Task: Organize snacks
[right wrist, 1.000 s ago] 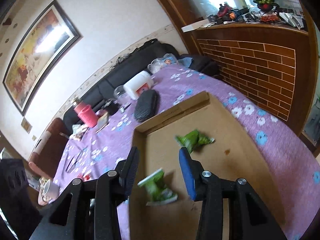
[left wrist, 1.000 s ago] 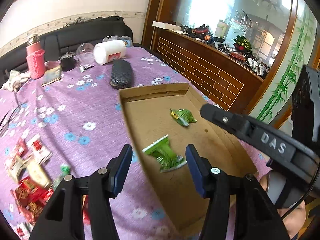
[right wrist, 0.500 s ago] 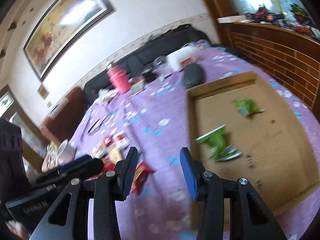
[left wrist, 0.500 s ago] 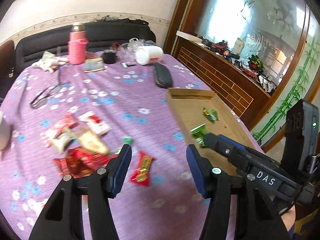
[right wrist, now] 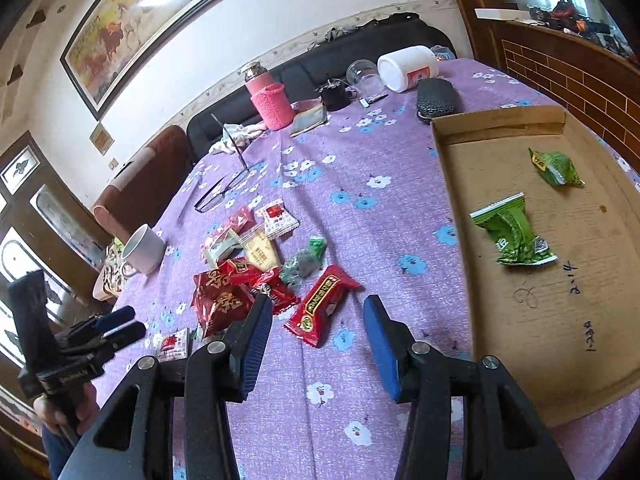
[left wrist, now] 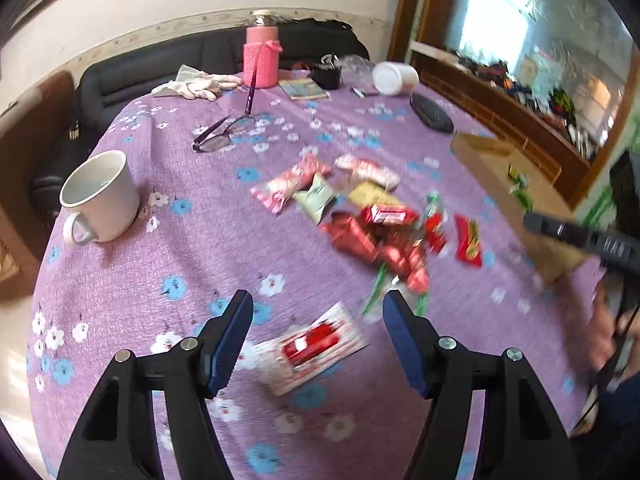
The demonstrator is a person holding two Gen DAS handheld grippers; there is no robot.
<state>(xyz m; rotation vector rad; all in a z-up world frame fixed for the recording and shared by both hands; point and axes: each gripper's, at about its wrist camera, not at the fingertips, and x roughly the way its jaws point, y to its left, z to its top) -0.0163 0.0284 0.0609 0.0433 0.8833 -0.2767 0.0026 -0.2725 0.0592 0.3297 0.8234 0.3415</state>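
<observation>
Cardboard tray (right wrist: 520, 320) holds two green packets now, and both grippers have swung back to the snack pile (right wrist: 256, 272) on the purple cloth; the left gripper (left wrist: 316, 332), jaws opening and empty, hangs over a white-and-red sachet (left wrist: 310, 346), the right gripper (right wrist: 316, 340) apart and empty above a red wrapper (right wrist: 320, 306)

matt cardboard tray (right wrist: 520, 344), glossy foil snack wrappers (right wrist: 320, 312), woven floral tablecloth (right wrist: 360, 184), glazed white mug (left wrist: 100, 196)

Purple tablecloth (right wrist: 352, 240) patterned with blue and white flowers. Plain brown cardboard tray (right wrist: 560, 320) holding two green snack packets (right wrist: 512, 232). Red wrappers with gold print (right wrist: 320, 308) in the pile. White mug (left wrist: 100, 196). Pink knitted bottle sleeve (right wrist: 272, 104). Blue gripper pads (right wrist: 380, 344).
</observation>
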